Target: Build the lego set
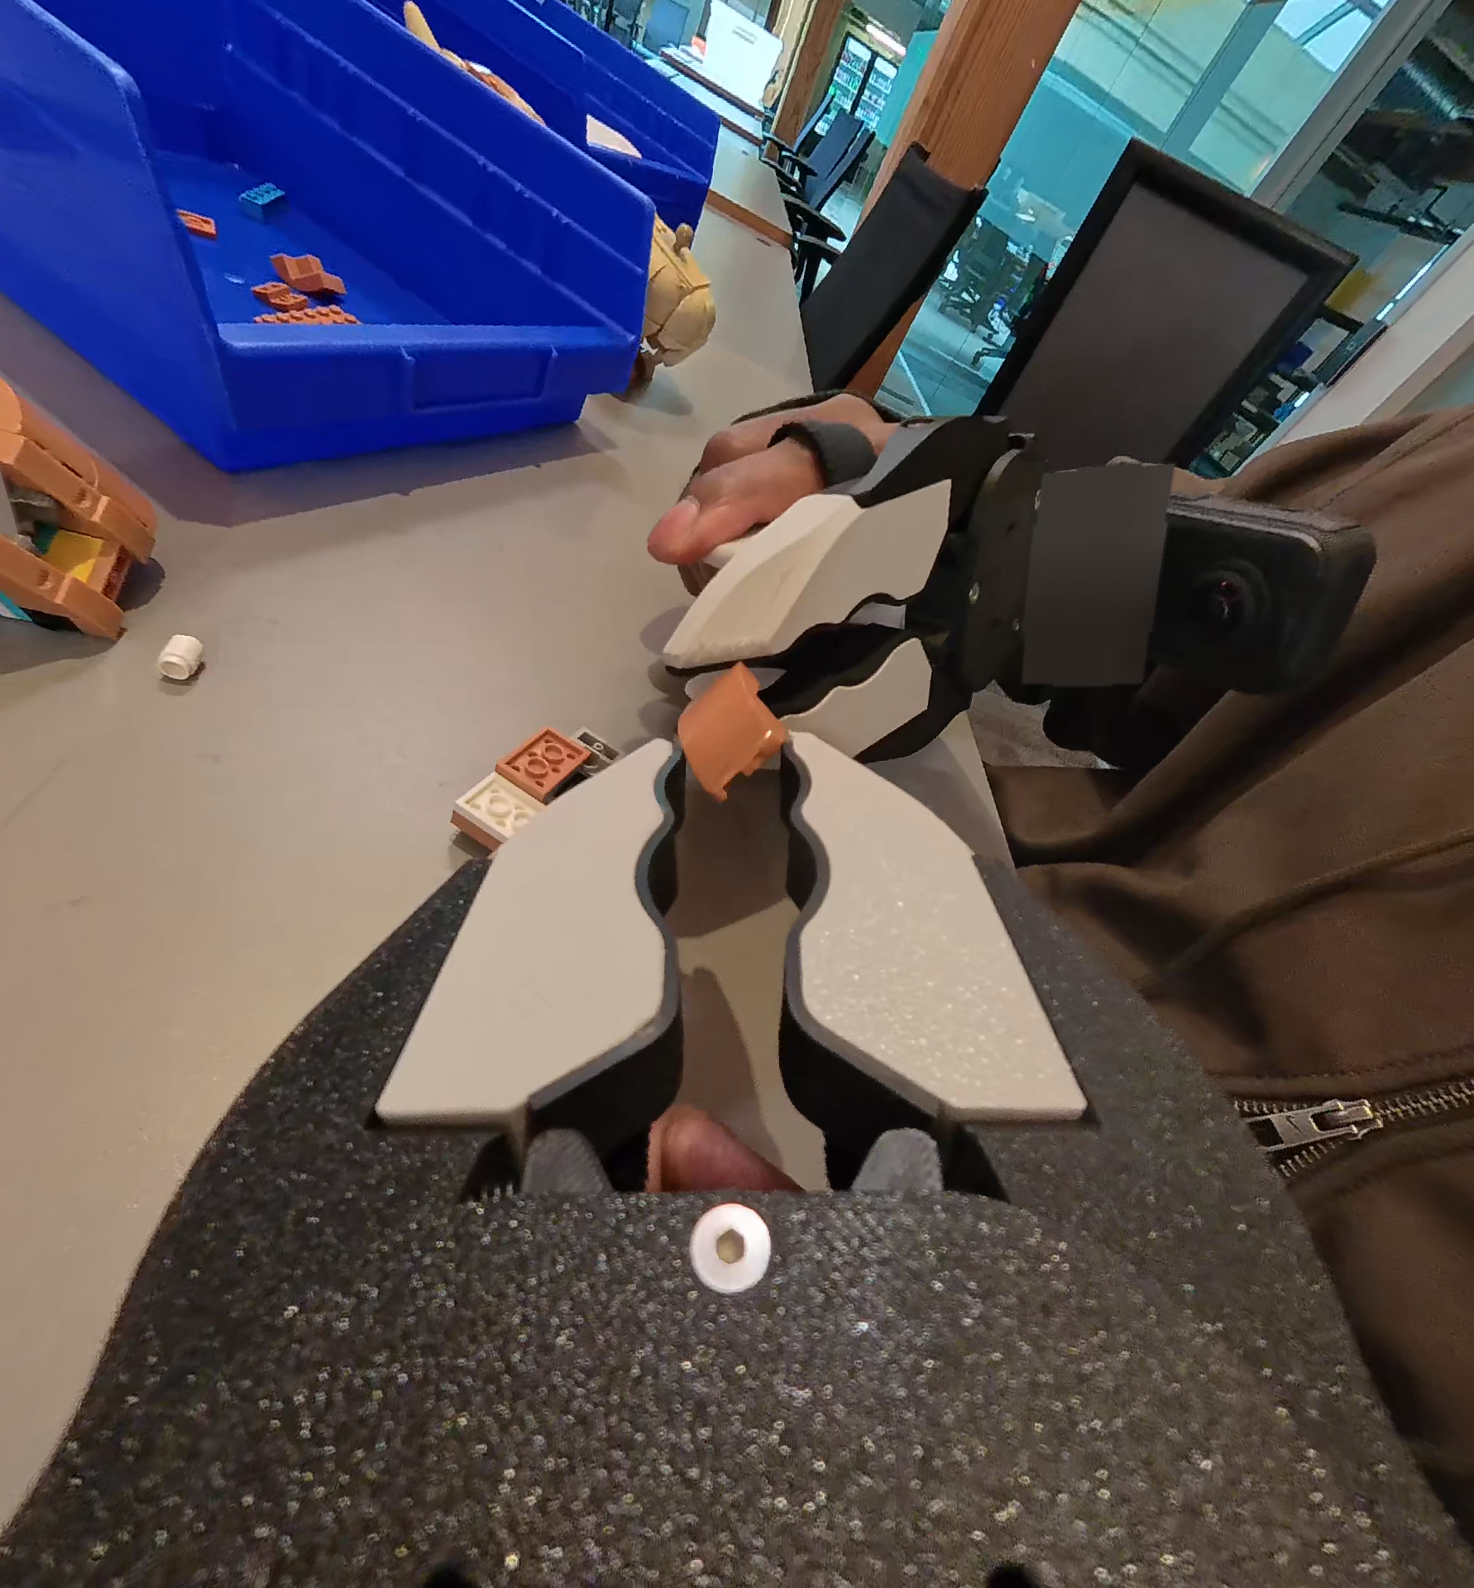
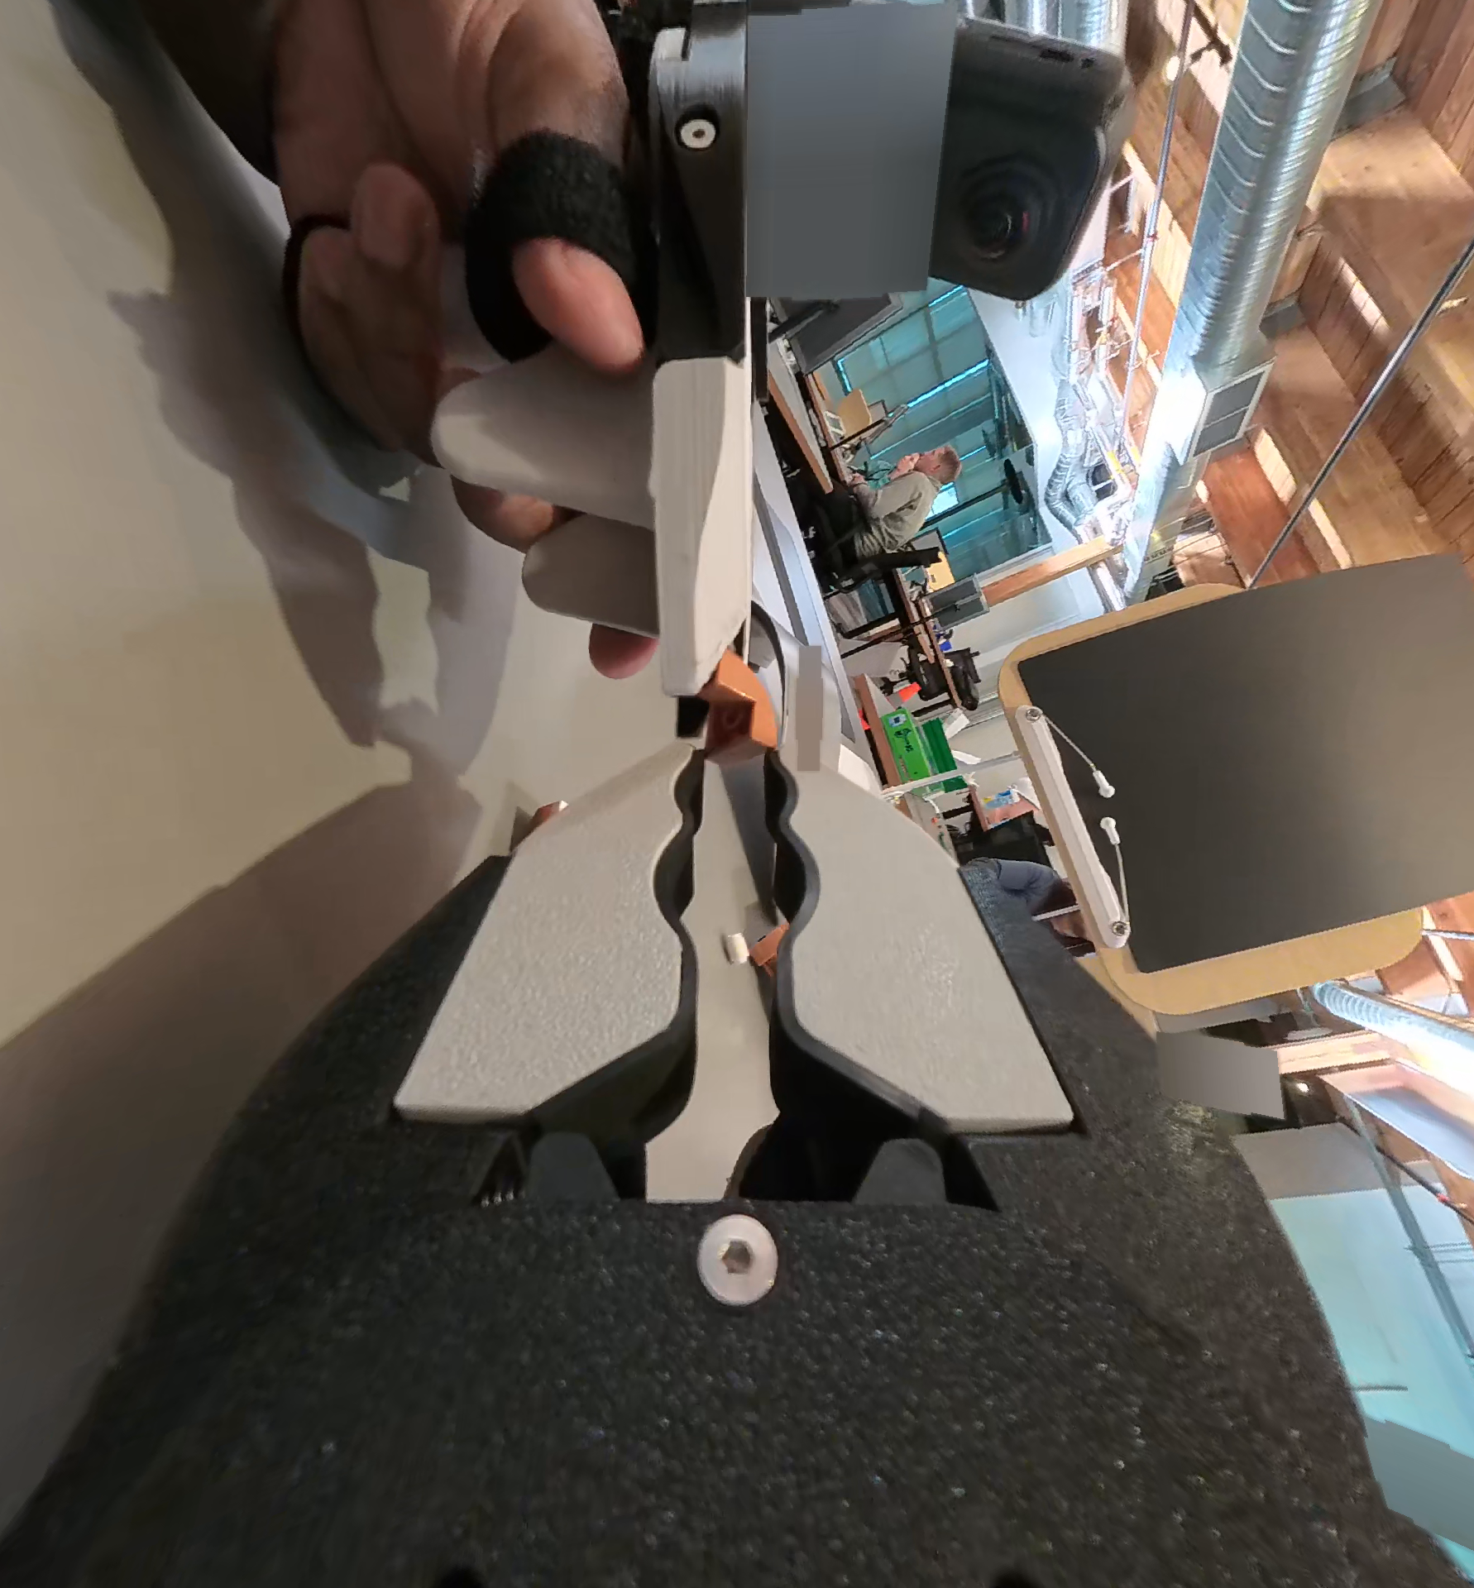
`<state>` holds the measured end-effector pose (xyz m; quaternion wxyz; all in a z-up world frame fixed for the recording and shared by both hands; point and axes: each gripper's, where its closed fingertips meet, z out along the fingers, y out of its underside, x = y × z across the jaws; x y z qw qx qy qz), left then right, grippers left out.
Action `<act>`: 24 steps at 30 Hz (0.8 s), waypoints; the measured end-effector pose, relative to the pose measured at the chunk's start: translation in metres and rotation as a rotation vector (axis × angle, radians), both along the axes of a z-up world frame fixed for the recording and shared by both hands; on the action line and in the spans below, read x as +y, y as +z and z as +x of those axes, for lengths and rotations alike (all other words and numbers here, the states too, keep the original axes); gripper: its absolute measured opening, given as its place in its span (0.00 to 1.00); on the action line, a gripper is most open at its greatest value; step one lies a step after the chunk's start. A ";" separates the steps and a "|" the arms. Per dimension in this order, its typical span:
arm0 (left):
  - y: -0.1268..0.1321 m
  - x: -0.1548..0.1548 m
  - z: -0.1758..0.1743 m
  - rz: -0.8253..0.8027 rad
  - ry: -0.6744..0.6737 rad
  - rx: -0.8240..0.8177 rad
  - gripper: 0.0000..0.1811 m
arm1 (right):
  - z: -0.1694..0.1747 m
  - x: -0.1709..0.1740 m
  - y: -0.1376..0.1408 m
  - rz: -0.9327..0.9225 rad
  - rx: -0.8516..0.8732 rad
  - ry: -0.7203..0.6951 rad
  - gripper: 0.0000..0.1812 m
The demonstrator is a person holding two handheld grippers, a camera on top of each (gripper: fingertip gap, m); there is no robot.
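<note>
Two hand-held grippers are meeting above a grey tabletop (image 1: 287, 859), passing or re-seating one small piece; the piece is a smooth caramel-brown curved plastic Lego slope (image 1: 729, 729), and it is sitting tilted between the two sets of tips.

The left hand-held gripper (image 1: 729, 756), with pale grey fingers on a speckled black body, is narrowed almost fully, and its tips appear to be pinching the slope's lower edge; the right hand-held gripper (image 1: 721, 674), coming in sideways from the right with white fingers, is nearly closed around the slope's upper edge, though I cannot tell for certain which of the two is bearing the piece; in the right wrist view the slope (image 2: 738, 722) is showing its hollow underside just beyond that gripper's own tips (image 2: 733, 760).

To do this well, one gripper should probably be keeping firm pressure until the other is squarely seated, since so small and smooth a piece could twist or drop.

On the tabletop, a small cluster of flat brown and white Lego plates (image 1: 527, 786) is lying near the grippers; a white round stud piece (image 1: 179, 657) is lying farther left, beside a partly built brown Lego model (image 1: 37, 533); a blue plastic bin (image 1: 330, 344) is holding more brown pieces. The room appears to be an open office with glass partitions, timber columns and exposed silver ducting.
</note>
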<state>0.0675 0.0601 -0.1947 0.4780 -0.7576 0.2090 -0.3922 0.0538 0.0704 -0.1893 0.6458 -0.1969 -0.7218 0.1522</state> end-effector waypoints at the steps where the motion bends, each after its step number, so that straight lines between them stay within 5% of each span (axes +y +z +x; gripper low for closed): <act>1: 0.001 0.000 -0.001 0.001 0.003 -0.006 0.12 | 0.000 0.000 -0.001 -0.003 -0.004 0.002 0.07; 14: -0.002 0.003 -0.004 0.028 0.029 0.050 0.10 | -0.001 0.000 -0.007 -0.028 -0.050 0.021 0.09; 24: -0.016 0.006 -0.004 0.233 0.070 0.406 0.08 | 0.000 0.000 -0.007 -0.019 -0.057 0.030 0.11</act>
